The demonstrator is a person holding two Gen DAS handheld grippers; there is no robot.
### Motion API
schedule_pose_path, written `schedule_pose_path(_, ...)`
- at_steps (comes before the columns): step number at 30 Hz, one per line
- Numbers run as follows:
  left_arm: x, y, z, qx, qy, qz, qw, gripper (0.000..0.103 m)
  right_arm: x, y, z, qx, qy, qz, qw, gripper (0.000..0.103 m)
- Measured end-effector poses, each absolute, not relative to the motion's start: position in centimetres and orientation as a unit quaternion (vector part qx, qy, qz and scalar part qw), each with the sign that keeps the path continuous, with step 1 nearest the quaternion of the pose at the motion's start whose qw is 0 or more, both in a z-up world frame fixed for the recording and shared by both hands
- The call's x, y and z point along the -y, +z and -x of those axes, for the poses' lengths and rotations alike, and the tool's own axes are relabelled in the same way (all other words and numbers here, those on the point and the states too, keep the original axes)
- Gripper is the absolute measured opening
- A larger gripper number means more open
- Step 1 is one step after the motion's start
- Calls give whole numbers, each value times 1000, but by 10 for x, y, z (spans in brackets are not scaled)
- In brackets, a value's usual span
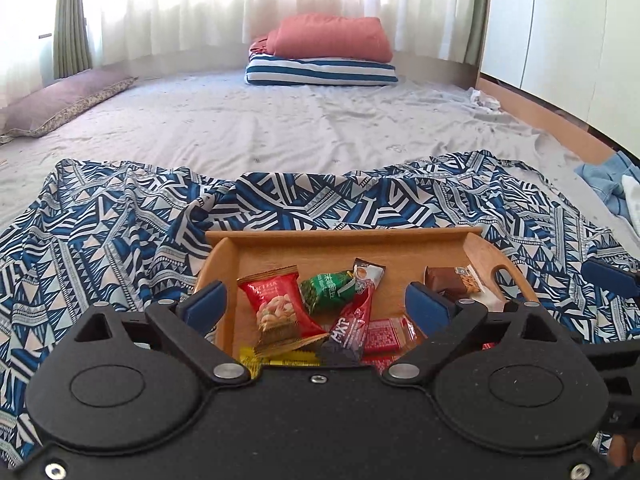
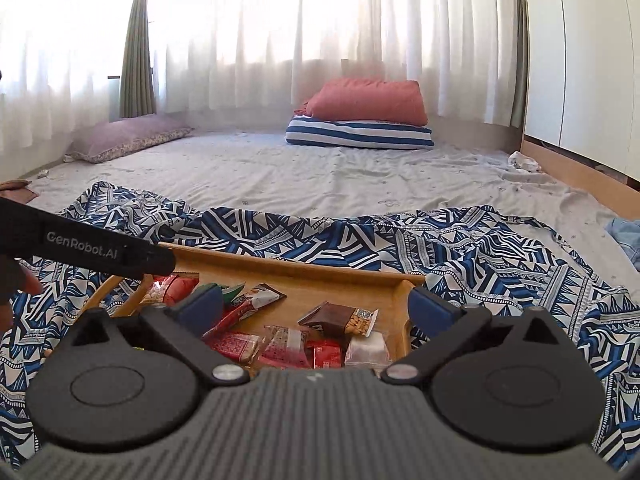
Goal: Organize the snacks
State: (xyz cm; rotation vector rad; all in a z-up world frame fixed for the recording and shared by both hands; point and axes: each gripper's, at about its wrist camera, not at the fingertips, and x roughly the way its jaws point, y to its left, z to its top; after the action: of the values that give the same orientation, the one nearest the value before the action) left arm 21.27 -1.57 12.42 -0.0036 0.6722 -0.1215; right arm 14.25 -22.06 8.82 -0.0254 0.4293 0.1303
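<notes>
A wooden tray (image 1: pixel 344 244) sits on a blue patterned cloth (image 1: pixel 100 232) on the bed and holds several snack packets. In the left wrist view I see a red nut packet (image 1: pixel 276 304), a green packet (image 1: pixel 328 290), a dark red stick packet (image 1: pixel 352 324) and a brown bar (image 1: pixel 444 280). My left gripper (image 1: pixel 316 304) is open and empty above the tray's near side. My right gripper (image 2: pixel 316 308) is open and empty over the tray (image 2: pixel 304 270), above the brown bar (image 2: pixel 340 316), red packets (image 2: pixel 236 346) and a white packet (image 2: pixel 366 350).
A salmon cushion (image 1: pixel 332 38) lies on a striped pillow (image 1: pixel 320 72) at the far end of the bed. A purple pillow (image 1: pixel 60 100) lies far left. Blue clothing (image 1: pixel 608 184) lies at the right edge. White wardrobe doors (image 2: pixel 580 60) stand on the right.
</notes>
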Motion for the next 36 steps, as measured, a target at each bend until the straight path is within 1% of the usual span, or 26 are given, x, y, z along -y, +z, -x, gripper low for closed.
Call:
schedule_pose_path(4, 14, 130, -192, -330, -51, 0, 943, 96, 225, 95, -135, -216, 59, -3, 975, 103)
schedule_pose_path(17, -4, 157, -106, -291, -55, 31, 955, 98, 239, 119, -92, -212, 78, -50, 973, 103)
schedule_pose_path(24, -16, 158, -71, -275, -40, 35, 960, 100, 237, 125, -72, -206, 93, -57, 973, 103)
schedule_pose_path(29, -25, 142, -56, -277, -32, 48, 959, 102, 232, 117, -61, -204, 100, -54, 972, 103)
schedule_pose_path(36, -33, 95, -56, -319, -7, 62, 946, 102, 221, 84, -59, -227, 98, -45, 968, 103)
